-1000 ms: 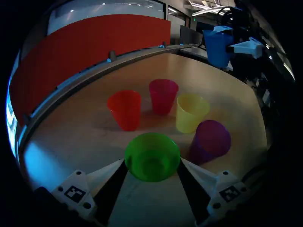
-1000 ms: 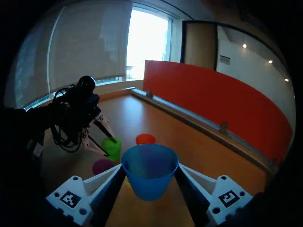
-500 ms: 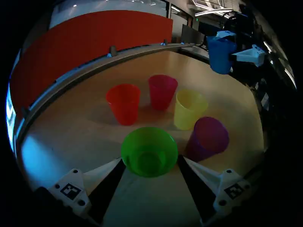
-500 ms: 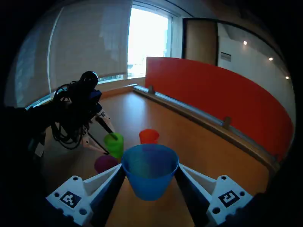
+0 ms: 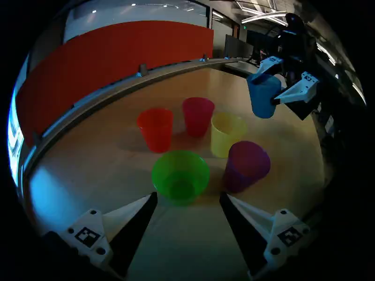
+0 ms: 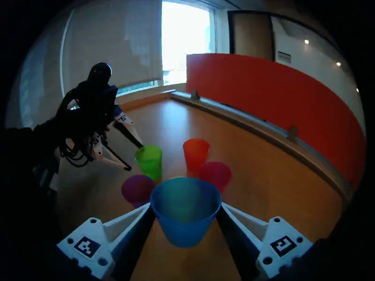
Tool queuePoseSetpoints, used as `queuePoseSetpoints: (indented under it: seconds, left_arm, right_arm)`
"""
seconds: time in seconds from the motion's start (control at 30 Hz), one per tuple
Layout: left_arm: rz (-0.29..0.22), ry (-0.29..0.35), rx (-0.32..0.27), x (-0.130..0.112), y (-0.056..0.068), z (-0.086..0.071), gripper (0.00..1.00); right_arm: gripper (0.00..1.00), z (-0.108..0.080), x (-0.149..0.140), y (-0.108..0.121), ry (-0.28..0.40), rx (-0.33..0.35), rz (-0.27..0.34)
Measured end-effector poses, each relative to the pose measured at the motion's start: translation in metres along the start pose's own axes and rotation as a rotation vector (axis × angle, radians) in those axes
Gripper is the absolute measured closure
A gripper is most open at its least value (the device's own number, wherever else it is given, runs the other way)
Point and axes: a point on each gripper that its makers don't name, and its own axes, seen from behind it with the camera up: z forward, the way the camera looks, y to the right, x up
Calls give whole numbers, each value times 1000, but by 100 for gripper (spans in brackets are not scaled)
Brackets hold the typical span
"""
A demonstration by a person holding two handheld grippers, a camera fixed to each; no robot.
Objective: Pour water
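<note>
Left gripper view: left claw [image 5: 187, 195] spread apart, gripping nothing, green cup [image 5: 180, 175] upright on the desk [image 5: 93, 168] just past the fingertips. Around it, orange cup [image 5: 156, 129] at 11 o'clock, red cup [image 5: 197, 116] at 12, yellow cup [image 5: 226, 133] at 1, purple cup [image 5: 246, 164] at 3. Up at 2 o'clock, right claw [image 5: 266, 88] clamped on blue cup [image 5: 260, 100], held above the desk.
</note>
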Motion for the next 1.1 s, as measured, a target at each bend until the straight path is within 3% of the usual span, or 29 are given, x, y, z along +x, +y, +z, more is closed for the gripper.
queuePoseSetpoints:
  seconds: [0.5,1.1]
  left_arm:
    - [-49,135,58,17,-4,-46,1]
    - [-84,213,94,24,-9,-78,1]
  right_arm:
    - [10,24,-47,-17,-72,35,28]
    - [10,40,-80,-28,-129,45,19]
